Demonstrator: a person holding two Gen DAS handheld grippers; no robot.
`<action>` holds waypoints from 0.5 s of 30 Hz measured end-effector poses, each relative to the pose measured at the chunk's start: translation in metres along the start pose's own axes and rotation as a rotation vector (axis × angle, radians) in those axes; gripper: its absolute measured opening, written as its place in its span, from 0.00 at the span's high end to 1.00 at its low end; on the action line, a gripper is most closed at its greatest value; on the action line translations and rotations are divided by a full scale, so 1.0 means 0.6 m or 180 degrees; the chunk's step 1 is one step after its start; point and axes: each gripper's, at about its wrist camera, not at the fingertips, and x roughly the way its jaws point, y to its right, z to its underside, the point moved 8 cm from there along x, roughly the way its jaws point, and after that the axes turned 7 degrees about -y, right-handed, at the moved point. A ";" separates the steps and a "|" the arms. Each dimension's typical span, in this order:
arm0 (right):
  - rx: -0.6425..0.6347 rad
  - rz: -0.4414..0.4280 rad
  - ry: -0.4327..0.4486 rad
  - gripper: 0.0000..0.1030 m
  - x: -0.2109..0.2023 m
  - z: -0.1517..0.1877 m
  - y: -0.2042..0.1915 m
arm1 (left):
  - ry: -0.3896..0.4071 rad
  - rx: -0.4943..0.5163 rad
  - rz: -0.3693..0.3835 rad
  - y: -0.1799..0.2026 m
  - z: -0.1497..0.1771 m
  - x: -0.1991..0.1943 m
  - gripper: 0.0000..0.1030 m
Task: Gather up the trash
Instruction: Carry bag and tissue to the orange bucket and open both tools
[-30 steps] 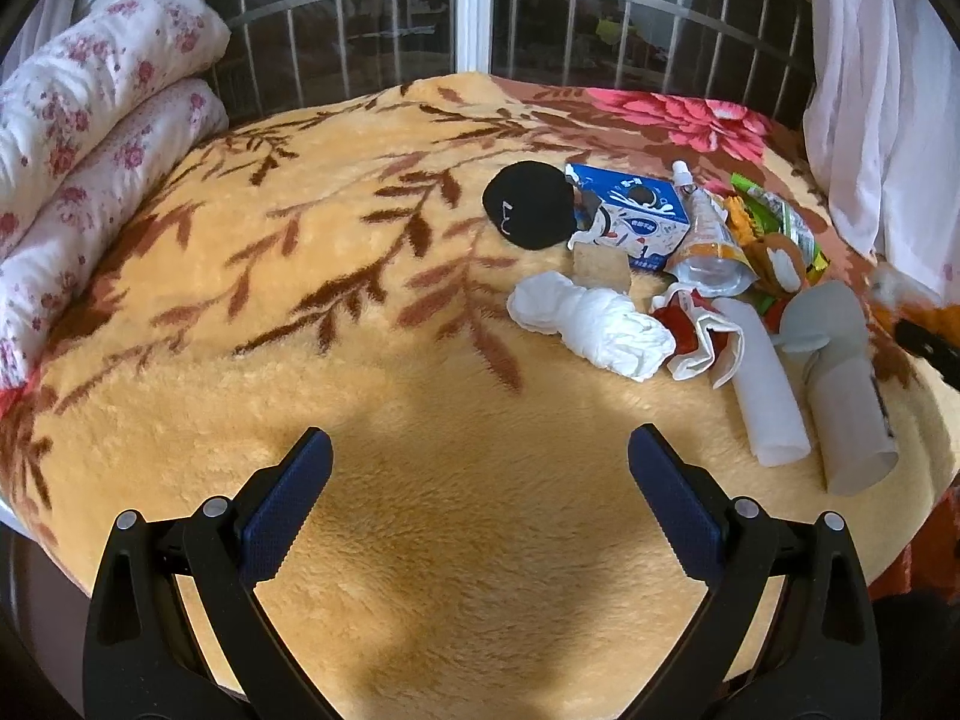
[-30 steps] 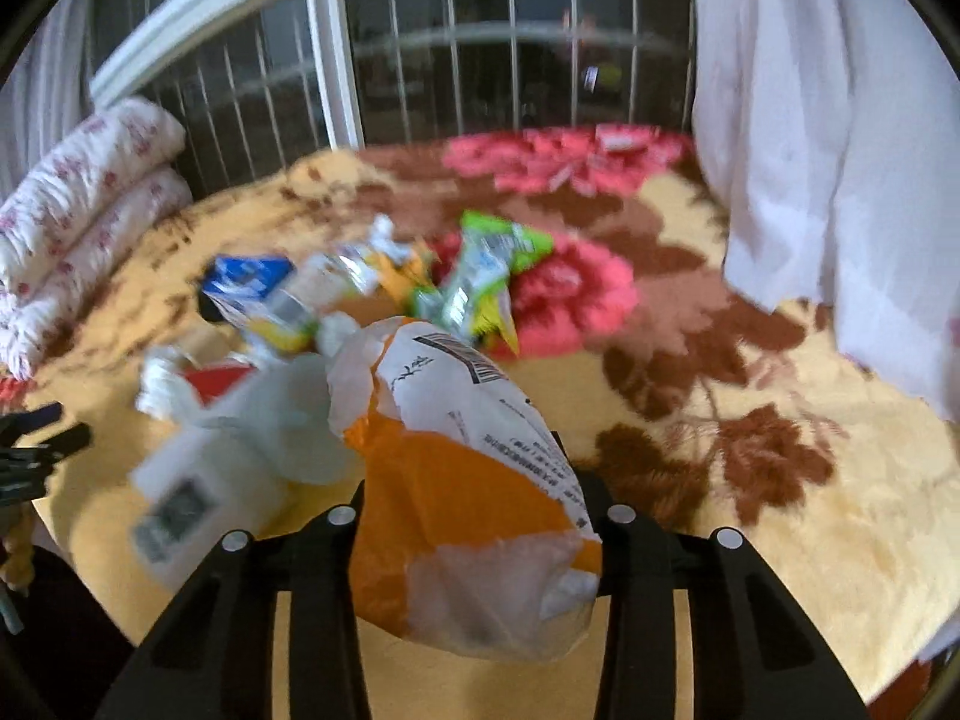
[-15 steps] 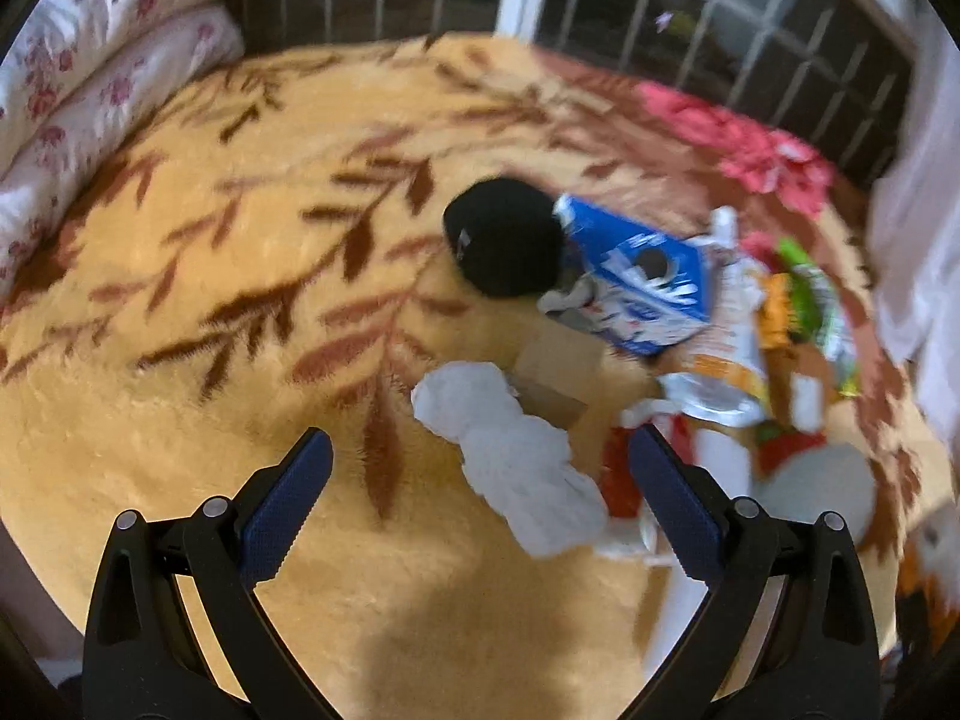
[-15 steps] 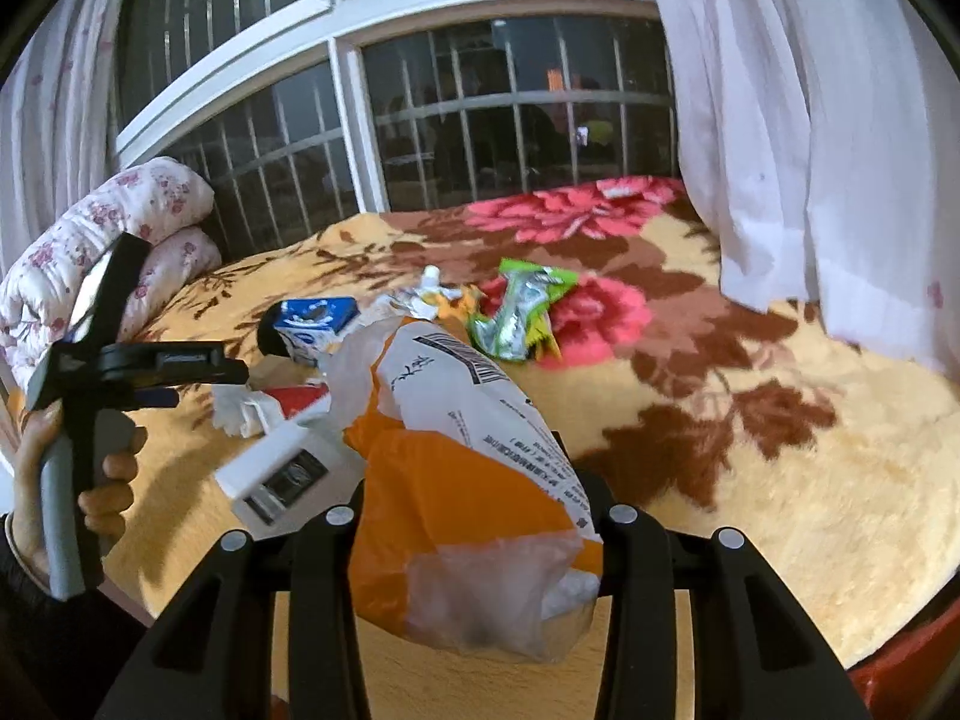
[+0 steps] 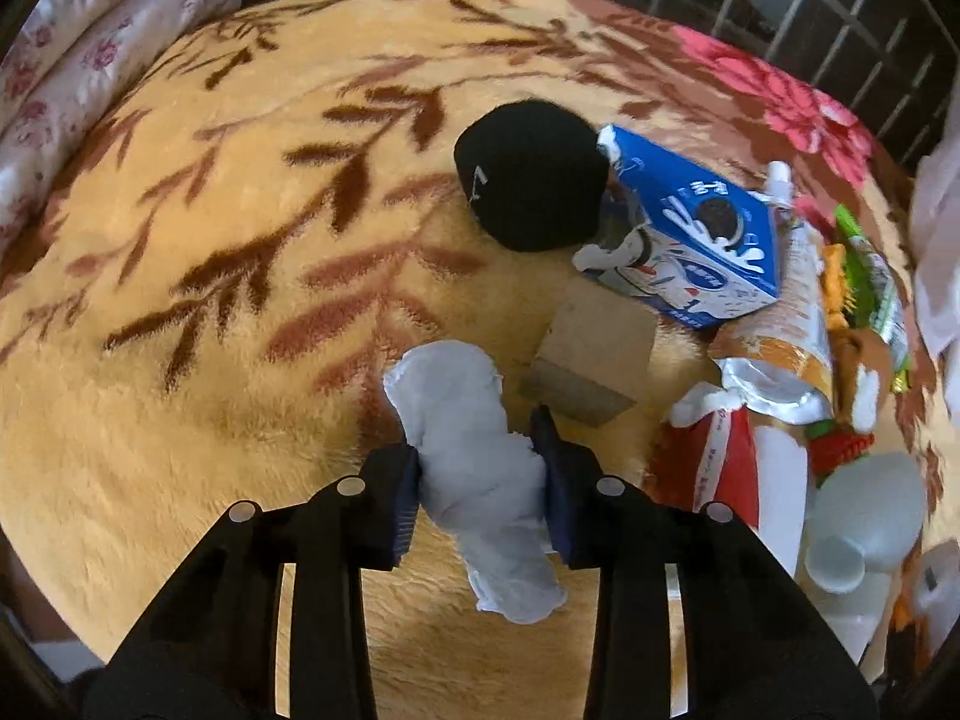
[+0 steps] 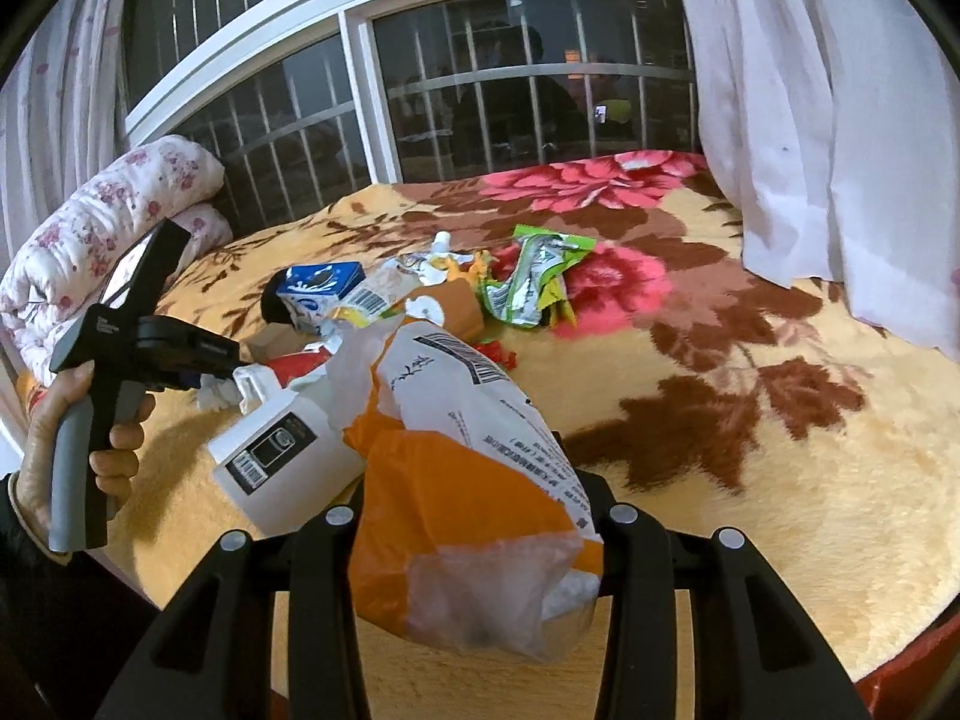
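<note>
A crumpled white tissue wad lies on the tan flowered blanket. My left gripper points down over it. Its jaws are closing, the wad is between them, and both blue pads touch its sides. In the right wrist view a hand holds that left gripper at the left edge of the trash pile. My right gripper is shut on an orange and white plastic bag, which hides its fingertips.
Beyond the wad lie a cardboard piece, a black cap, a blue milk carton, pouches and a green wrapper. A white bottle lies beside the bag. A rolled quilt sits left, a curtain right.
My left gripper moved forward and down to the pile, and its jaws went from wide open to closed around the white wad. The right gripper still holds the bag.
</note>
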 end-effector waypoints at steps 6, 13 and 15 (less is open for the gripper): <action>-0.0062 -0.0004 0.0031 0.61 -0.003 0.005 -0.010 | 0.0313 0.0456 -0.0027 -0.009 0.039 -0.049 0.68; -0.0087 0.0041 0.0229 0.61 -0.053 0.022 -0.030 | 0.0657 0.0799 0.0296 -0.024 0.135 -0.147 0.68; -0.0098 0.0068 0.0230 0.61 -0.077 0.041 -0.039 | 0.0742 0.0947 0.0351 -0.020 0.169 -0.169 0.68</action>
